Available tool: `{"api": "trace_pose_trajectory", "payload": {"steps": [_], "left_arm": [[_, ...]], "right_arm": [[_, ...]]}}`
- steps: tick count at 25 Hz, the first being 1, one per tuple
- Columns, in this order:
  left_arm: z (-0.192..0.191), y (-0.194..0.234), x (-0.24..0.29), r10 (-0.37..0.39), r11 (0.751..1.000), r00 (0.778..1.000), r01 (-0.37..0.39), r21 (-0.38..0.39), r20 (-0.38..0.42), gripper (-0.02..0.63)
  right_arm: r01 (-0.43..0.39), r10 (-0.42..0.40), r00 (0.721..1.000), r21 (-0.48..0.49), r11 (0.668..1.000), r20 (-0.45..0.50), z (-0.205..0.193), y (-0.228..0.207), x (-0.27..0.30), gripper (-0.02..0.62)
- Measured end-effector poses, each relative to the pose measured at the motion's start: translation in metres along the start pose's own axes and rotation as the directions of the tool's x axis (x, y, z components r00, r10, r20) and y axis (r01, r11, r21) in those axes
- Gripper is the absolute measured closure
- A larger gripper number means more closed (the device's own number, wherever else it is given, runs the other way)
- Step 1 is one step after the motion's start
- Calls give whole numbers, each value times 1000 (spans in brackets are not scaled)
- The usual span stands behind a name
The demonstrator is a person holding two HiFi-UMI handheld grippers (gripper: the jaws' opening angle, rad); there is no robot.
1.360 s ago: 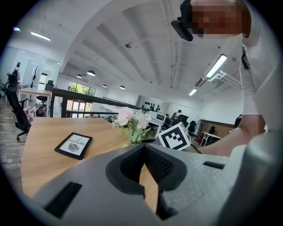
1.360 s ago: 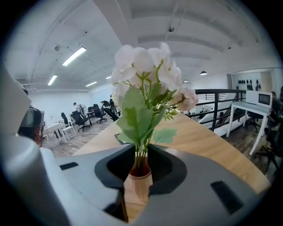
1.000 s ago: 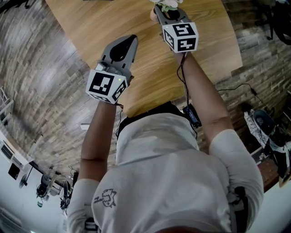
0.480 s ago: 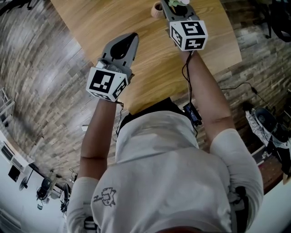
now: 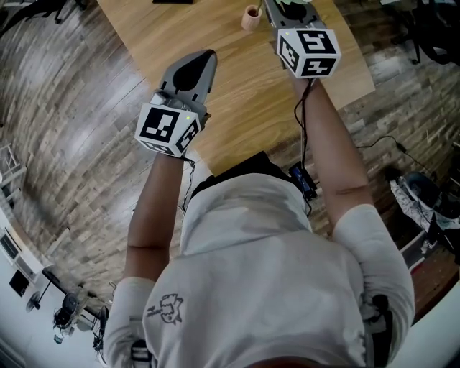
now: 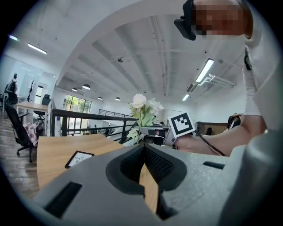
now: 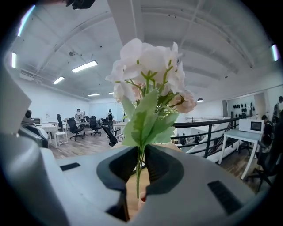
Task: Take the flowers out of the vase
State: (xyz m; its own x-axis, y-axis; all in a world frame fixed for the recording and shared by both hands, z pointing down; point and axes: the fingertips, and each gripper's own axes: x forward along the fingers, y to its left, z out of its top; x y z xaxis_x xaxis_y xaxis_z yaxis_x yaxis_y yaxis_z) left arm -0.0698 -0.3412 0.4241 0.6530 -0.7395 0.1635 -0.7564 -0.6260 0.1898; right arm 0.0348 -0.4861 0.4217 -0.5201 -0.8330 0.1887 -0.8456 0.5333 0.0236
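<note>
- Two grippers, both hand-held above a bench (image 5: 237,93) of pale wood grain with a curved near edge.
- Left gripper (image 6: 142,150): jaws together, nothing between them; held over the near left part of the bench.
- Right gripper (image 7: 139,164): clamped on the thin green stem of the flowers (image 7: 148,75), a white and pale pink cluster with green leaves standing upright above the jaws.
- Vase (image 5: 251,16): small, tan, on the far part of the bench just left of the right gripper. It is unclear whether the stem's lower end is clear of its mouth.
- Card (image 6: 79,158): black-edged, lying flat on the far left of the bench.
- Floor (image 5: 65,144): grey-brown wood planks around the bench.
- Room: open office with a white vaulted ceiling (image 6: 132,48), strip lights (image 7: 84,66), a black railing (image 7: 208,128), and office chairs (image 7: 73,128) at white desks (image 7: 239,137) in the distance.
</note>
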Motion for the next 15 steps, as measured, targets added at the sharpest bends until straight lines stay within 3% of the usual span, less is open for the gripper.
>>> {"api": "trace_pose_trajectory", "payload": {"steps": [15], "left_arm": [[27,-47,-100,-45,995,996,38,88,81,601]], "right_arm": [[21,-20,1000,29,999,-7,-1,95,-132,543]]}}
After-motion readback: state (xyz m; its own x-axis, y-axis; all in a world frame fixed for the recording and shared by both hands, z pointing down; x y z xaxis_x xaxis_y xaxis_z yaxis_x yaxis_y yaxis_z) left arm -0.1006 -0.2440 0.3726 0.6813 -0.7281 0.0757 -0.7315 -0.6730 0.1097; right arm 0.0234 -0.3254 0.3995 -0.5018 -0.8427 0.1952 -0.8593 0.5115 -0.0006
